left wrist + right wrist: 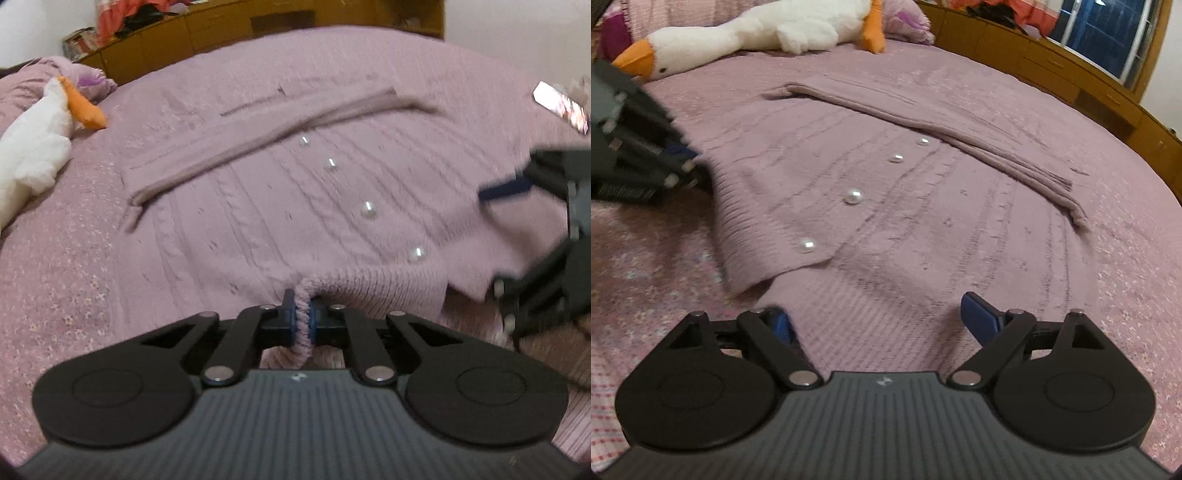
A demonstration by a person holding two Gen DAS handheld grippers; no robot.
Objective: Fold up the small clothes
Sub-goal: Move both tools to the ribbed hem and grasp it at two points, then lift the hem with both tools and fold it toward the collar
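Observation:
A pink knit cardigan (280,206) with pearl buttons (368,211) lies flat on the pink bedspread, its sleeves folded across the far part. My left gripper (303,320) is shut on the ribbed hem of the cardigan at its near edge. My right gripper (877,319) is open, its blue pads (979,317) wide apart just above the hem of the cardigan (886,229). Each gripper shows blurred in the other's view: the right one (546,229) at the cardigan's right edge, the left one (646,155) at its left edge.
A white plush goose (768,29) with orange beak and feet lies at the bed's far side, also in the left wrist view (33,147). A wooden cabinet (1071,81) runs along the far side of the bed. A phone-like object (561,105) lies on the bed at the right.

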